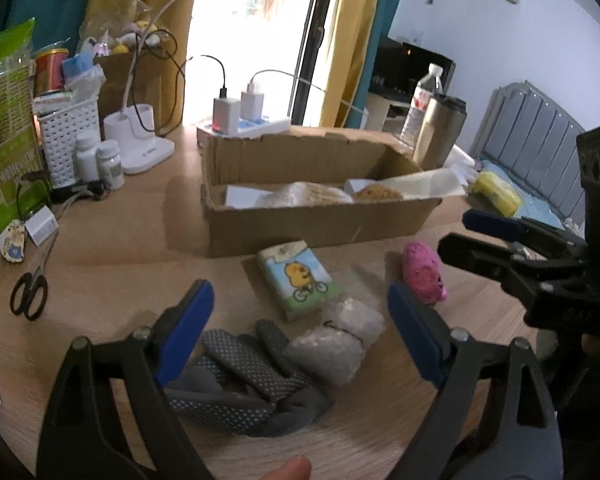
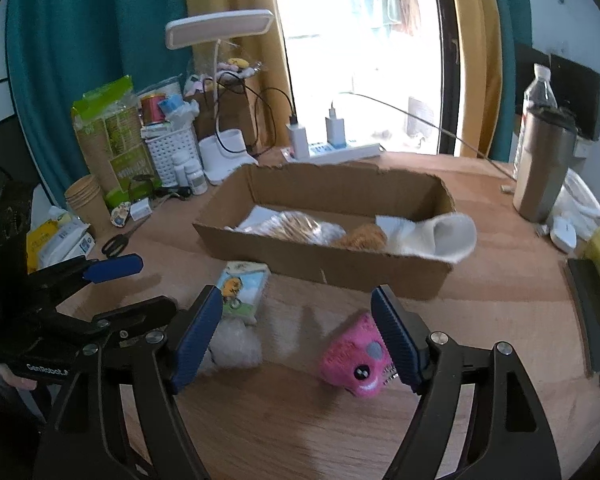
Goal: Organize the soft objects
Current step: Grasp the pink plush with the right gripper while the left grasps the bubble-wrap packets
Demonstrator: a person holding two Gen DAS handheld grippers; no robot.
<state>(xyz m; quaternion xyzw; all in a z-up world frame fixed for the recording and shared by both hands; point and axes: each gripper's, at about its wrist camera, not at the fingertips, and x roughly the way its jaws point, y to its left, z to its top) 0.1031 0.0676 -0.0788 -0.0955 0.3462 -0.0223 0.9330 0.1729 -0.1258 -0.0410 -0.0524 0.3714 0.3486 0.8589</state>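
Blue pads: left gripper [image 1: 300, 332] spread wide, holding nothing; right gripper [image 2: 300, 336] likewise.
Between left pads: grey dotted gloves [image 1: 244, 376], clear wrapped bundle [image 1: 336, 344].
By right pad: pink knitted toy [image 2: 356, 364], touching its inner face.
Beyond: cardboard box [image 2: 324, 268], partly filled.
Advice: centre each soft piece before closing; squeeze lightly.

The wooden surface [image 1: 112, 248] carried an open cardboard box [image 1: 320, 224], with a cartoon tissue pack [image 1: 296, 276], a pink plush toy [image 1: 422, 274], dotted grey gloves [image 1: 240, 376] and clear wrapped bundles [image 1: 340, 336] lying before it. Scissors [image 1: 30, 294], pill bottles [image 1: 100, 160] and a lamp base [image 1: 140, 140] stood toward its left side.
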